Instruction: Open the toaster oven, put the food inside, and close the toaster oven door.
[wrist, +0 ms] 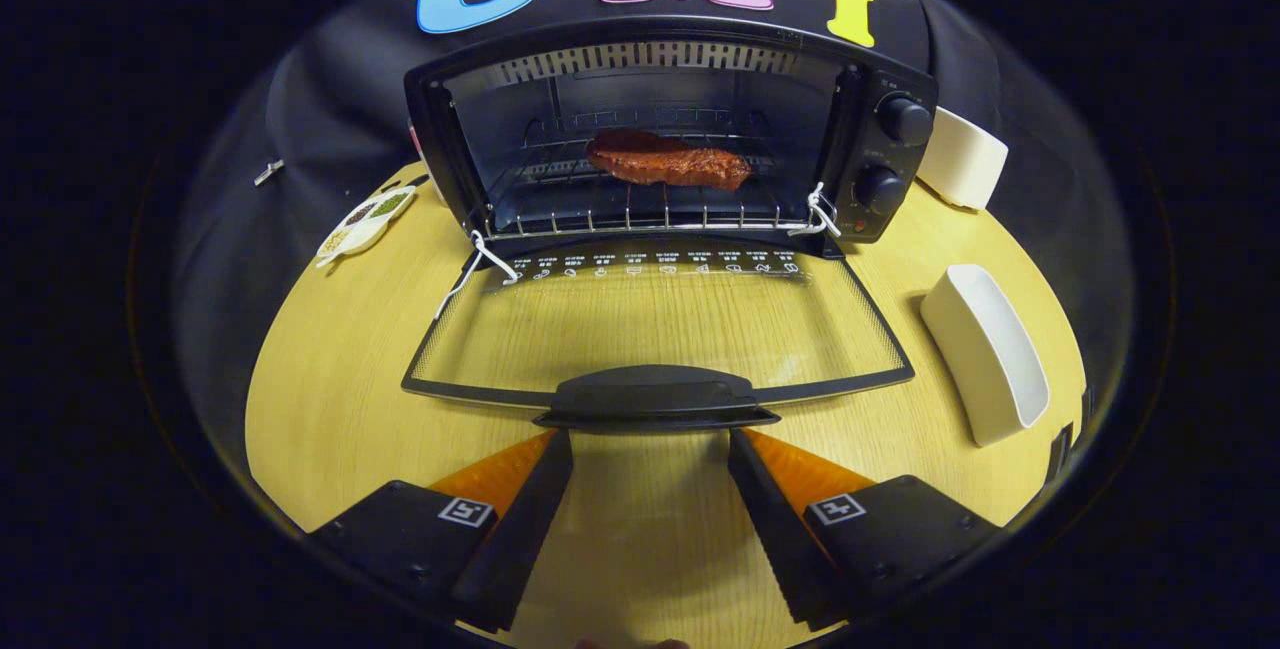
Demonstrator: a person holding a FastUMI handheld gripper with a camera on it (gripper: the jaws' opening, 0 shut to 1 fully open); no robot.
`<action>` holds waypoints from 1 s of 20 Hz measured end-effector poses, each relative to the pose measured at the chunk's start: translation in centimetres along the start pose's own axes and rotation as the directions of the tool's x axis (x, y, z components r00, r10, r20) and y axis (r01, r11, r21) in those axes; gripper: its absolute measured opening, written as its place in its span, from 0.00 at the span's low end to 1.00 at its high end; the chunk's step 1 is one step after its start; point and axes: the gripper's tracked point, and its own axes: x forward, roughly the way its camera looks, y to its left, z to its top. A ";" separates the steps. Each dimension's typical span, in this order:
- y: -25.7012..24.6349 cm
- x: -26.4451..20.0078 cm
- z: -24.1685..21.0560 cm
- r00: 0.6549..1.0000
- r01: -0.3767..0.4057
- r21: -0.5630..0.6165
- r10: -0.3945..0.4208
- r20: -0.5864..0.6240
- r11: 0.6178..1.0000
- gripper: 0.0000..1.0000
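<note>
A black toaster oven (880,144) stands at the back of the round wooden table, its glass door (655,324) folded flat down toward me. A reddish-brown piece of meat (668,161) lies on the wire rack (640,214) inside. The door's black handle (655,399) sits just ahead of my fingertips. My gripper (650,441) is open, with bare table between the fingers and nothing held. The tips are almost at the handle's underside; contact cannot be told.
A white rectangular dish (985,354) lies right of the door, and another white container (962,161) stands beside the oven's knobs. A small divided dish with seasonings (365,222) rests left of the oven. White cords (478,264) hang at both door hinges.
</note>
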 end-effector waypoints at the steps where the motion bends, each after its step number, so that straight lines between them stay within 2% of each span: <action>1: 0.0 -0.3 0.2 1.000 0.001 -0.001 -0.001 0.008 1.000 0.98; 12: 0.2 -5.3 3.7 0.989 0.006 0.014 -0.008 0.145 1.000 0.98; 20: 0.6 -7.4 10.3 0.957 -0.002 0.023 -0.004 0.290 1.000 0.98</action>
